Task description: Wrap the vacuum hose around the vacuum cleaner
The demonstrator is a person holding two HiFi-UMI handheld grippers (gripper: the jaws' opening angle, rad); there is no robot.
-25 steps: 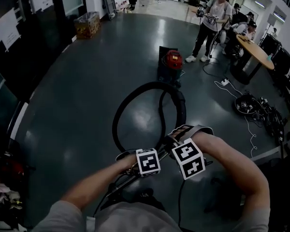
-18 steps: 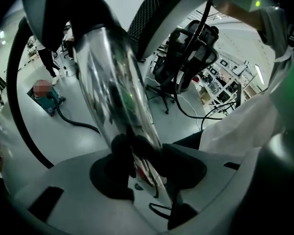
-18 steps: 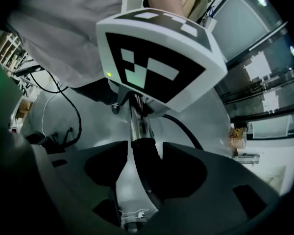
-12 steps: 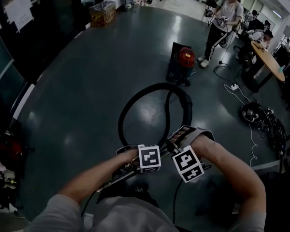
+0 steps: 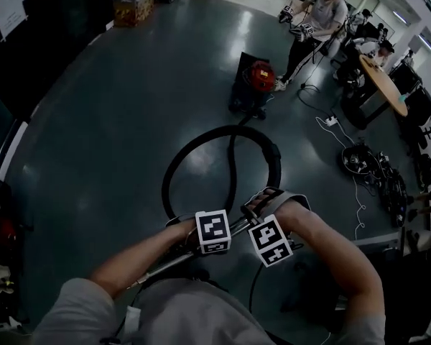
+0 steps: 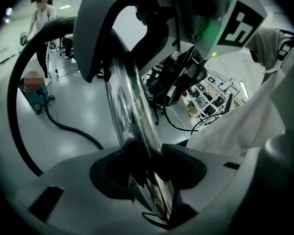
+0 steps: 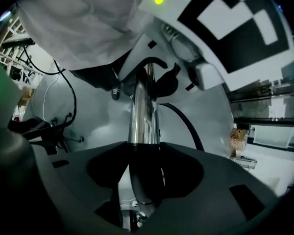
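To my left, floor (image 5: 115,121) wide open. Ahead, hose loop (image 5: 273,161) blocks straight path, vacuum cleaner (image 5: 253,85) beyond it. Floor's right edge crowded: cable heap (image 5: 366,165), table (image 5: 384,85), person (image 5: 316,20).

Grey short-sleeved shirt (image 5: 194,311), black-and-white marker cubes (image 5: 213,231)

Vacuum cleaner (image 5: 255,77) on floor (image 5: 115,121) ahead; hose (image 5: 276,165) loops from it back to the tube (image 7: 143,116) nearest. Person (image 5: 320,16) behind vacuum cleaner, table (image 5: 386,86) far right, cable pile (image 5: 365,160) right of hose.
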